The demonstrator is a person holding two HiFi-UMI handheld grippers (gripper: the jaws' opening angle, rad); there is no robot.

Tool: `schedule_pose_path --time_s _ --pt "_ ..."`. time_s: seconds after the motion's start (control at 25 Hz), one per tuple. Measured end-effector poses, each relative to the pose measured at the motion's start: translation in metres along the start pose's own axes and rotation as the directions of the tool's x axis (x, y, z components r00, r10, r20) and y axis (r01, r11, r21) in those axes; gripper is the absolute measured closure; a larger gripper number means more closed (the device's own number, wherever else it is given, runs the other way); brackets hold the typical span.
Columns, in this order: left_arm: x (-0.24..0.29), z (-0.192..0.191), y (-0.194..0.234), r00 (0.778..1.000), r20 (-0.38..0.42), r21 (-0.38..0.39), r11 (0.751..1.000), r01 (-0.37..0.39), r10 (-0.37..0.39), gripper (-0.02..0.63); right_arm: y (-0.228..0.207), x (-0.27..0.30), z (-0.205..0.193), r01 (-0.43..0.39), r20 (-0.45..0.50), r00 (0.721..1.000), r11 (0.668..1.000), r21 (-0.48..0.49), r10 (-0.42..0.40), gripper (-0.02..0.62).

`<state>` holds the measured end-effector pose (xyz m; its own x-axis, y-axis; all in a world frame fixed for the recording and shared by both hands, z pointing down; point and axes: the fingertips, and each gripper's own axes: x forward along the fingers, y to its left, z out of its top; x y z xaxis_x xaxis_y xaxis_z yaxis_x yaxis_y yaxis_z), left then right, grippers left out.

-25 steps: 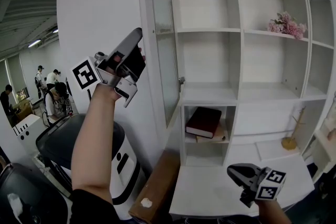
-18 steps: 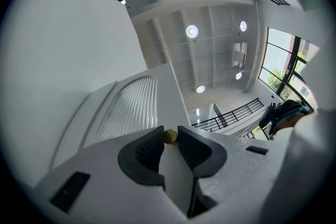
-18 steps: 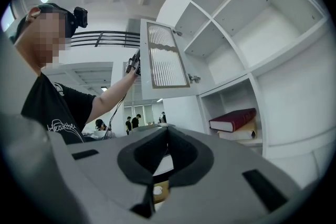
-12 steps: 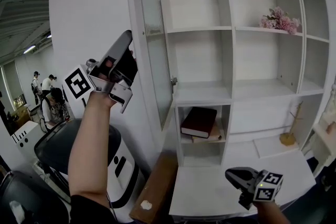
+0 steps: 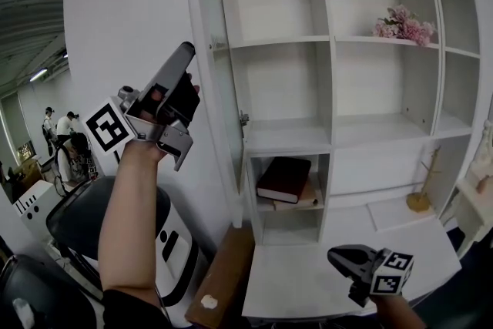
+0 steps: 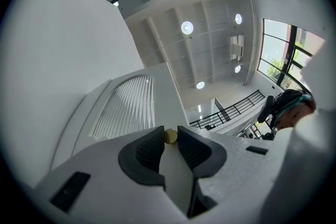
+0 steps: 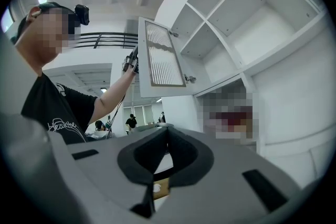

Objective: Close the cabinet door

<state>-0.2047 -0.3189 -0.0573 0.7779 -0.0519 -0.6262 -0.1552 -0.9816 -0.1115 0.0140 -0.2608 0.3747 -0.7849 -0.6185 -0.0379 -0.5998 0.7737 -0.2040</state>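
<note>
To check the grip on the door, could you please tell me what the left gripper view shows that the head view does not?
Only the left gripper view shows the left gripper's tongs closed on the cabinet door's edge, a small round knob at their tips, and ceiling lights. Only the head view shows the shelves, pink flowers, a dark red book and the right gripper. Both show the left gripper and the open door.

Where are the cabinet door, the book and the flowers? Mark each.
cabinet door (image 7: 164, 55): right gripper view, ribbed panel.
book (image 5: 283, 179): head view, cover.
flowers (image 5: 400, 23): head view, blossoms.
</note>
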Motion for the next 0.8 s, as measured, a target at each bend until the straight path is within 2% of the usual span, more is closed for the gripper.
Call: schedule_pose_path --time_s 0.56,0.8 --pt "0.032 -0.025 -0.012 0.999 -0.018 0.105 0.994 -0.033 0.035 0.526 -0.023 -0.021 0.025 -0.003 0.003 1.000 1.000 -0.023 0.003 0.591" --pt "0.045 -0.036 -0.015 0.997 -0.045 0.187 0.981 -0.052 0.061 0.526 -0.027 -0.021 0.028 -0.019 0.005 1.000 1.000 -0.022 0.019 0.591"
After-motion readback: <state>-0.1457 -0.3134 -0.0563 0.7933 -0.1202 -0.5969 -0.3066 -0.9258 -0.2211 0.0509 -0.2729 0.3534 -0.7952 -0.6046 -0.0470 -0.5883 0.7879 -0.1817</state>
